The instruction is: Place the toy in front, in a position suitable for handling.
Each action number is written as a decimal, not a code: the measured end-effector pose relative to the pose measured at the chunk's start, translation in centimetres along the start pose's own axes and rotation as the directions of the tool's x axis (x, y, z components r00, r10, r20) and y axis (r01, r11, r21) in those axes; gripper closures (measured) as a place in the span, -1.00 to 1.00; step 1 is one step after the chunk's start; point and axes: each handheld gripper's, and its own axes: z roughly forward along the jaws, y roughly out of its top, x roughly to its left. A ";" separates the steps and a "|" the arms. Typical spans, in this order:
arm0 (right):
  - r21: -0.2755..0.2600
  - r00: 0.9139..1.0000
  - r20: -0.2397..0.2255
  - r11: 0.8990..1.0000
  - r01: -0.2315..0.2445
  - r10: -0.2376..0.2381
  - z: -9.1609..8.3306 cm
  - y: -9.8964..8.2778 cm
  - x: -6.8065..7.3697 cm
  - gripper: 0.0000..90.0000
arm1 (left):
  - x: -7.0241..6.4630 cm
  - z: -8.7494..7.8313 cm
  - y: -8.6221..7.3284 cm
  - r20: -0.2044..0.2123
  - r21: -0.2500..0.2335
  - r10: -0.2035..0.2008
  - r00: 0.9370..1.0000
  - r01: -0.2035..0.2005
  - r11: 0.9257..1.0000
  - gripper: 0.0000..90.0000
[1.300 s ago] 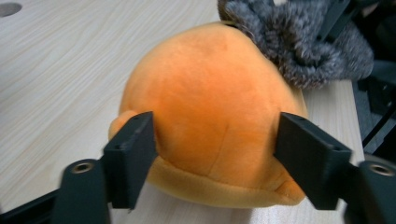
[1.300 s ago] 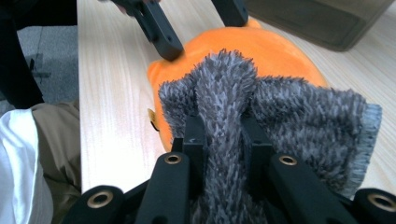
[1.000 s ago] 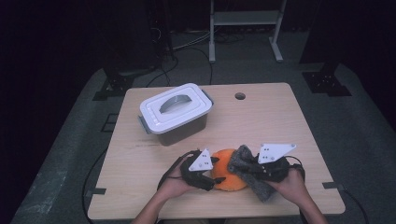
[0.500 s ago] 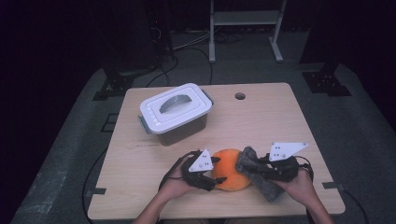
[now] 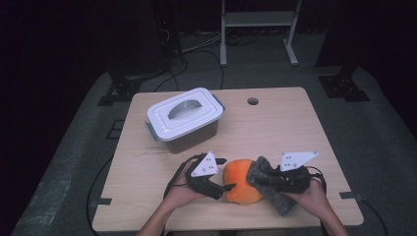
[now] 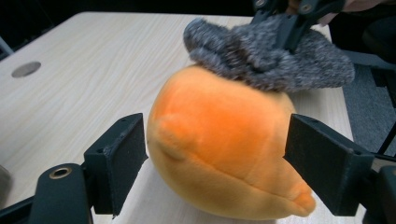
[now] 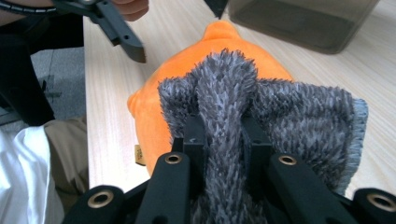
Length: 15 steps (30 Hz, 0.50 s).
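An orange plush toy (image 5: 241, 189) lies near the table's front edge. My left gripper (image 5: 227, 174) reaches around it from the left. In the left gripper view the plush (image 6: 210, 107) sits between the two jaws, which have just been opening; the pads stand at its sides without squeezing it. My right gripper (image 5: 255, 179) is shut on a fold of grey fuzzy cloth (image 5: 284, 204). The cloth (image 6: 243, 56) drapes over the plush's right side. In the right gripper view the fold (image 7: 224, 84) is pinched in the right gripper (image 7: 224, 128), with the plush (image 7: 154, 107) beneath.
A plastic box with a white handled lid (image 5: 184, 118) stands at the table's back left. The wooden table (image 5: 295, 128) has a round hole (image 5: 253, 101) near its far edge. A white shelf frame (image 5: 255, 19) and cables are on the floor behind.
My left gripper's jaws stand wider around the plush than before. The right gripper and its cloth have shifted slightly to the right.
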 end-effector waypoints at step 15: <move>-0.004 0.998 -0.022 0.998 0.063 -0.063 0.1 2.1 1.0 0.68 | -1.4 0.9 0.1 0.030 0.043 0.079 0.996 -0.080 0.996 -0.26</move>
